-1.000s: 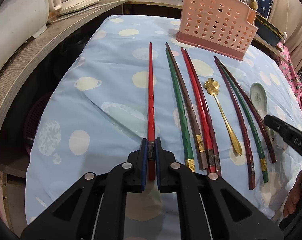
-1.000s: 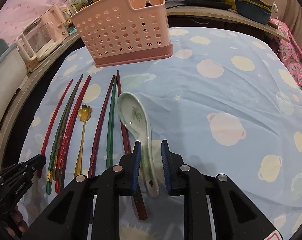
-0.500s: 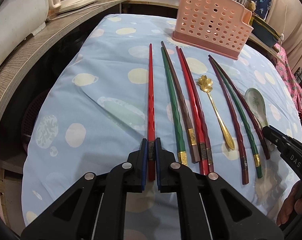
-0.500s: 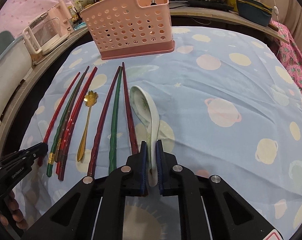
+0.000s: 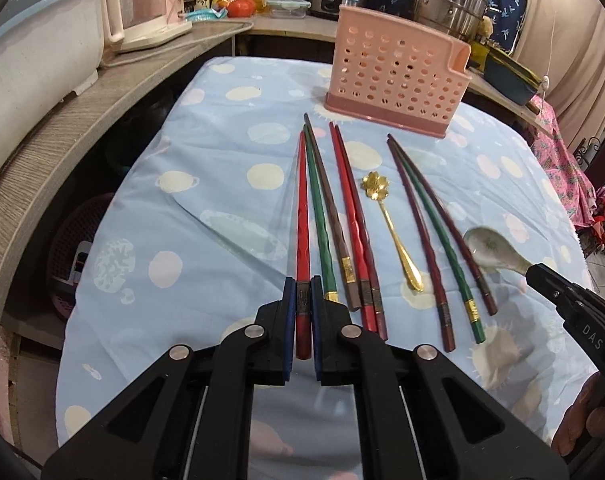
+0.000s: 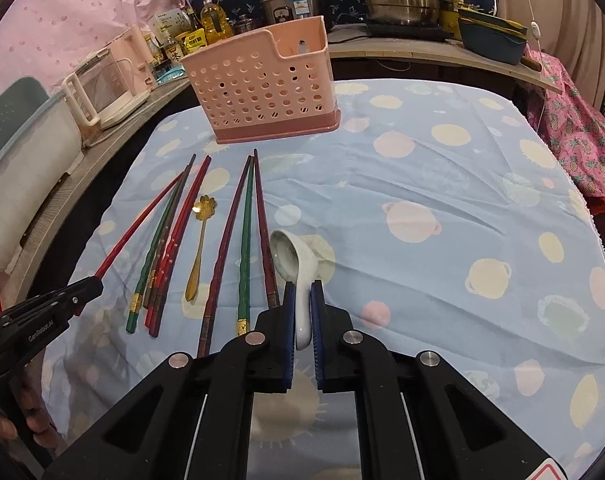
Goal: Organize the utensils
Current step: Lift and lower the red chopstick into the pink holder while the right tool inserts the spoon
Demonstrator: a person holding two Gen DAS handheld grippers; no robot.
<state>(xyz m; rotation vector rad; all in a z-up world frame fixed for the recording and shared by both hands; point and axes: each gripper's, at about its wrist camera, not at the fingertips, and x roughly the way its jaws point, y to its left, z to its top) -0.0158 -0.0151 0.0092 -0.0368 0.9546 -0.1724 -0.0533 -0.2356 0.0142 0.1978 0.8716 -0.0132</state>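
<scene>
My left gripper point(image 5: 303, 286) is shut on the thick end of a red chopstick point(image 5: 301, 216), which is lifted off the cloth and points at the pink perforated utensil basket point(image 5: 396, 88). My right gripper point(image 6: 302, 290) is shut on the handle of a white ceramic spoon point(image 6: 292, 258), held above the cloth. Several red, green and brown chopsticks point(image 5: 342, 216) and a gold flower spoon point(image 5: 388, 220) lie in a row on the cloth. The basket point(image 6: 262, 88) stands at the far side.
The table has a blue planet-print cloth point(image 6: 442, 208). A grey counter point(image 5: 86, 120) with a kettle and a white tub runs along the left. Pots and a rice cooker point(image 6: 290, 0) stand behind the basket. Pink fabric point(image 6: 574, 120) hangs at the right.
Both grippers have risen from the cloth. The red chopstick is lifted with the left one. The right one shut on the white spoon and raised it.
</scene>
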